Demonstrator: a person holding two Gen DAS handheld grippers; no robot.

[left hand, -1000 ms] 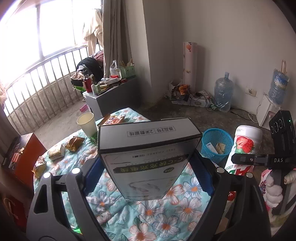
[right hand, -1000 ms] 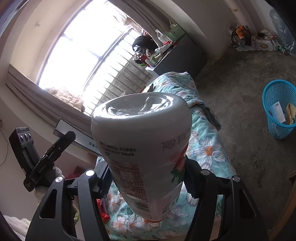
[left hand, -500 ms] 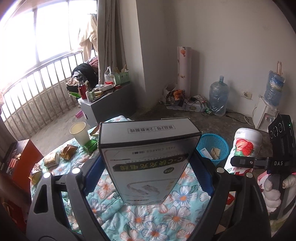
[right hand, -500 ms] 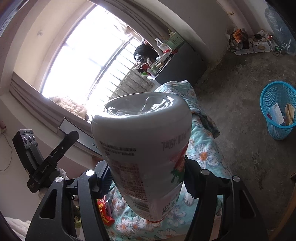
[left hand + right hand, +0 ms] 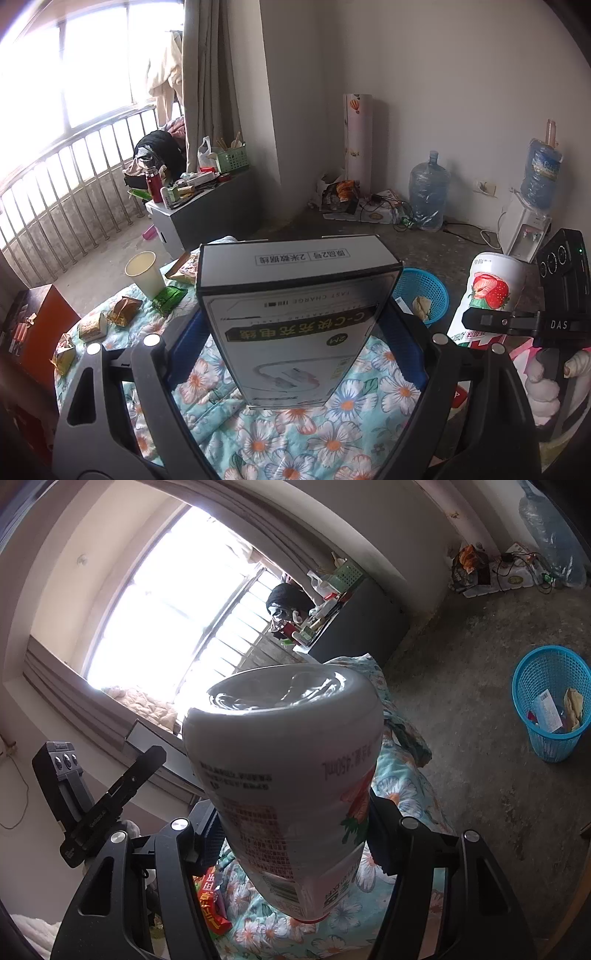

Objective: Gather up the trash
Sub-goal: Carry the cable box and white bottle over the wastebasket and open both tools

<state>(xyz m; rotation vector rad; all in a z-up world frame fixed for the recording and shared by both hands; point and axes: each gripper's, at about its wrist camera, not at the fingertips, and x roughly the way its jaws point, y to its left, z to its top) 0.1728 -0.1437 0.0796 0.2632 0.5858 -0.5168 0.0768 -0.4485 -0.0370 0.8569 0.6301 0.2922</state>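
Both grippers have drifted sideways since a second ago, so the blue mesh basket (image 5: pixel 550 701) now sits nearer the carried things, on bare concrete floor beyond the edge of the floral-clothed table (image 5: pixel 295 435). Clamped in the left gripper (image 5: pixel 295 332) is a flat grey-and-white cardboard cable box (image 5: pixel 295 314), held above the cloth and partly hiding the basket, while the right gripper (image 5: pixel 295 834) squeezes an upturned, rounded white plastic strawberry bottle (image 5: pixel 284 768). Left of the box, a paper cup (image 5: pixel 144 273) and crinkled foil snack wrappers (image 5: pixel 123 310) lie on the cloth.
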